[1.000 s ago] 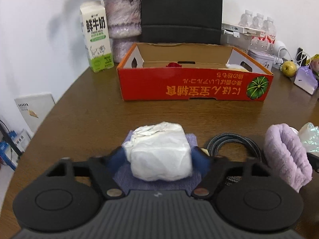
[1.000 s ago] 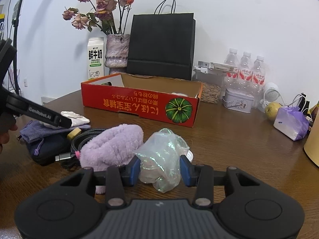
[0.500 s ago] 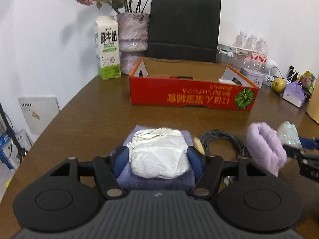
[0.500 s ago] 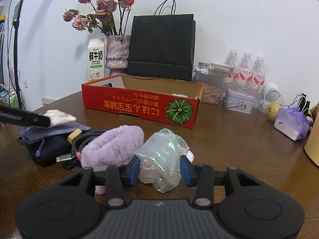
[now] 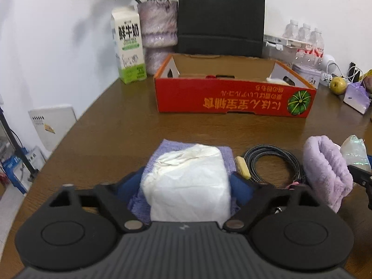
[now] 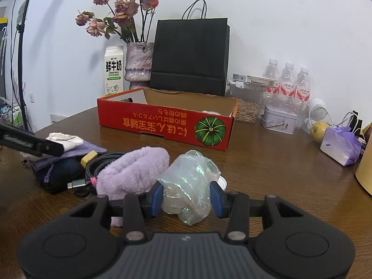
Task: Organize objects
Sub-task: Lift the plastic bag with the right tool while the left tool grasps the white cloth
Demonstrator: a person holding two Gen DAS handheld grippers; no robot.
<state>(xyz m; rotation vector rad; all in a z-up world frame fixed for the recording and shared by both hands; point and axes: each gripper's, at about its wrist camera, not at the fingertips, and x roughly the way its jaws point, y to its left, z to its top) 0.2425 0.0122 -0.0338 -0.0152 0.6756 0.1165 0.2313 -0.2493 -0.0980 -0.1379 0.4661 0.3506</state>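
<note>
Your left gripper (image 5: 186, 183) has the white crumpled paper bundle (image 5: 186, 181) between its blue pads, and its jaws are opening at this moment; the pads stand right at the bundle's sides, but whether they still press it I cannot tell. The bundle is soft, wrinkled, roughly block-shaped, and it lies on a lilac knitted pouch (image 5: 223, 160) on the brown wooden table (image 5: 121, 134). Your right gripper (image 6: 186, 196) is clenched lightly on a crumpled clear plastic bag (image 6: 188, 183) with a shiny rainbow sheen, which rests on the table. Just beside this bag on the left is a fluffy lilac cloth (image 6: 132, 169), and further left a coiled braided black cable (image 6: 100, 162) with a small yellow block (image 6: 88, 157) near it. Behind all these things stands an open red cardboard box (image 6: 162, 125), shallow, with brown inner walls. It carries yellow Japanese writing, printed upside down, and a picture of a green pumpkin. Inside you can see only a little: something white at its right end and a small red thing near the front wall. Behind the box stand a milk carton (image 6: 113, 71) with the characters 鲜牛奶, a lilac vase (image 6: 139, 61) with dried roses, and a black paper bag (image 6: 190, 55). To the right are a clear container (image 6: 246, 109) holding seeds and three water bottles (image 6: 288, 83) with red labels.
</note>
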